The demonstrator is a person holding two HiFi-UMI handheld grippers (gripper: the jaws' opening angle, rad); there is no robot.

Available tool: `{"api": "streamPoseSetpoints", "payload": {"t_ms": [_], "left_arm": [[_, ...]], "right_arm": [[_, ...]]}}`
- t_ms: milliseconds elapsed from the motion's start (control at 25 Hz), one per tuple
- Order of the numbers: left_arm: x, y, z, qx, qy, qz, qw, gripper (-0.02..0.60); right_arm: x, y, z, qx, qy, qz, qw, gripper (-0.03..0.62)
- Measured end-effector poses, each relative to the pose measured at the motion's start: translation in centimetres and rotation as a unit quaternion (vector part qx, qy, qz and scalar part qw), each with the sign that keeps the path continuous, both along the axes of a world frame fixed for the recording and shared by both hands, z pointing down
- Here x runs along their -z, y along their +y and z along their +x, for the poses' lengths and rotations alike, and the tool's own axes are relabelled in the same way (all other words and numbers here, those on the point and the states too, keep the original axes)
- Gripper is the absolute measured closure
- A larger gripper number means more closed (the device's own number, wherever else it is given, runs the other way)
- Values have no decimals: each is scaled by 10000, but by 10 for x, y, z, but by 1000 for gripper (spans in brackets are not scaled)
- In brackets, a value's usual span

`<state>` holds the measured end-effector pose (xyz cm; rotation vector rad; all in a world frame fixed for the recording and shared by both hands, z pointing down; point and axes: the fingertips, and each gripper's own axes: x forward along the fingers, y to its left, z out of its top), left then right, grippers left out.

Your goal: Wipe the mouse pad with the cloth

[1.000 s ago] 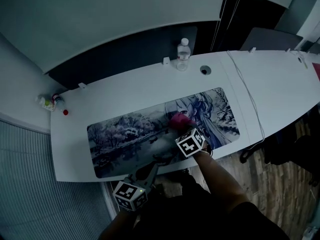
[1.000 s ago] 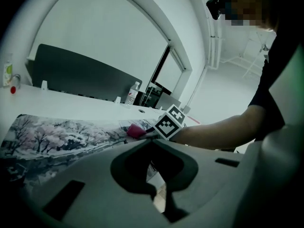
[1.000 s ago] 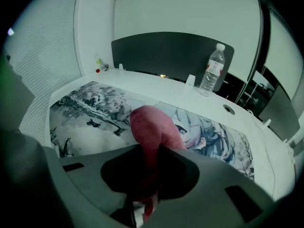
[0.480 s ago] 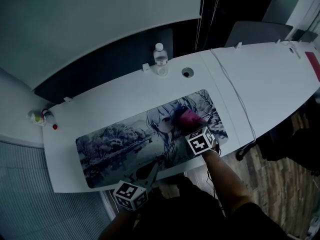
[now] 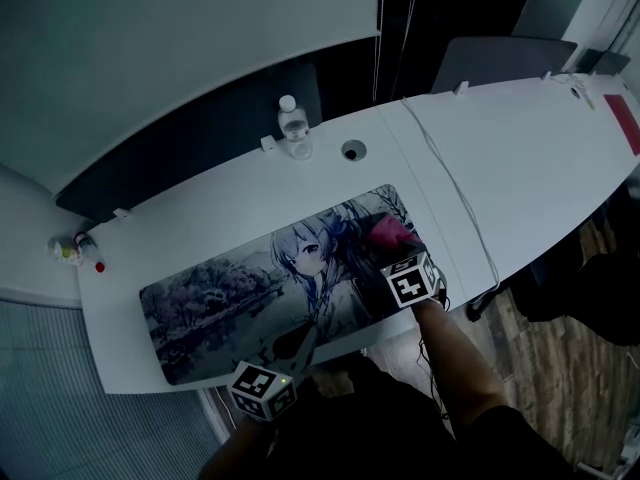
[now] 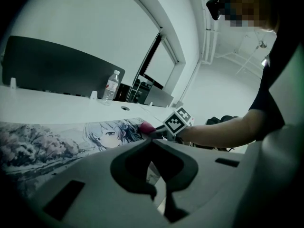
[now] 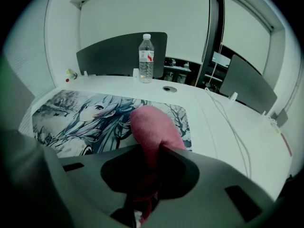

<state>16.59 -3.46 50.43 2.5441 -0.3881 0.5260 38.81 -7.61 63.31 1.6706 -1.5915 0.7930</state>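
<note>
Your right gripper [image 7: 149, 151] clamps the pink cloth [image 7: 153, 126] on the mouse pad's [image 5: 230, 288] right end. Your left gripper [image 6: 153, 144], jaws together and empty, is at the table's [image 5: 520, 158] near edge.

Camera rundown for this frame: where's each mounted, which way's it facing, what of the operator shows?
Head view: on the person's head, aimed steeply down at the desk; shows the left gripper, right gripper and right forearm.
Left gripper view: low at the desk's near edge, looking along its shut jaws across the mouse pad; shows the right forearm.
Right gripper view: over the pad's right end, facing the water bottle; its jaws clamp the pink cloth.
Shared: both gripper views catch bottle and pad.
</note>
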Motion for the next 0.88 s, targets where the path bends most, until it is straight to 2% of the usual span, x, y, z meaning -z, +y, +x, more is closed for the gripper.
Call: {"api": "streamPoseSetpoints", "payload": {"t_ms": [440, 880], "left_arm": [[-2, 4, 15, 174, -31, -44, 9998, 577], [-3, 0, 7, 276, 27, -55, 9996, 577]], "right_arm": [[0, 3, 6, 217, 61, 79, 9997, 505], [-2, 3, 4, 313, 154, -60, 9994, 505]]}}
